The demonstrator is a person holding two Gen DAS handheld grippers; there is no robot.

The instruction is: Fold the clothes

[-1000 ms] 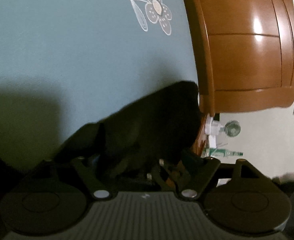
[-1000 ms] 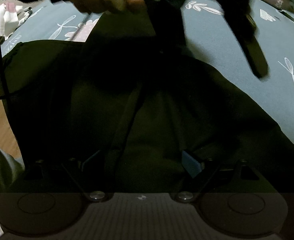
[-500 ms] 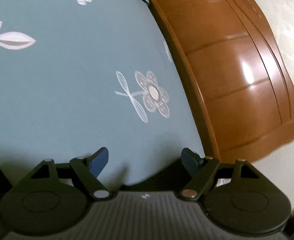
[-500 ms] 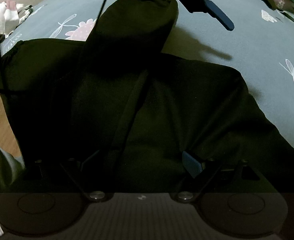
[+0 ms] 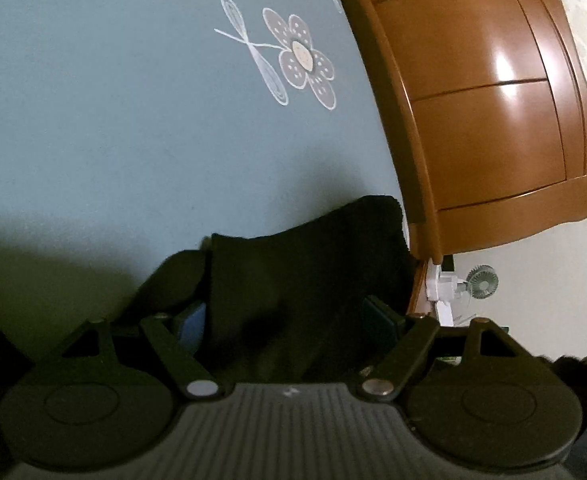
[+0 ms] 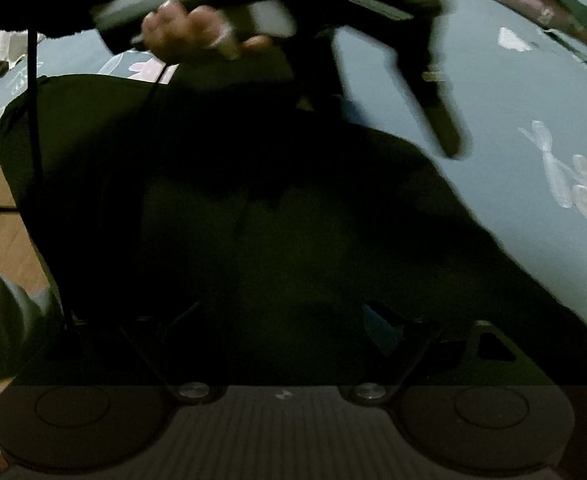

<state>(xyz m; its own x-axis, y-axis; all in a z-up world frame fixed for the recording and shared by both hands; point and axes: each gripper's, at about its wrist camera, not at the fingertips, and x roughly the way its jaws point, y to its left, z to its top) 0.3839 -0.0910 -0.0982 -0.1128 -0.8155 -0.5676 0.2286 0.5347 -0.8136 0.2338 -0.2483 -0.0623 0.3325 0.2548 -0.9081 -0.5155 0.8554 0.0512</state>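
The left gripper (image 5: 285, 316) is standing open around a fold of the black garment (image 5: 305, 264). The right gripper (image 6: 281, 320) is pressing into the cloth on the blue bedspread (image 6: 513, 92), its grip untellable.

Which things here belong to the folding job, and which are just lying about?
Part of the job:
- black garment, spread on the bed
- left gripper, fabric between its fingers
- right gripper, low over the garment
- hand on the left gripper's handle

Just lying about:
- blue flowered sheet
- wooden headboard
- small fan
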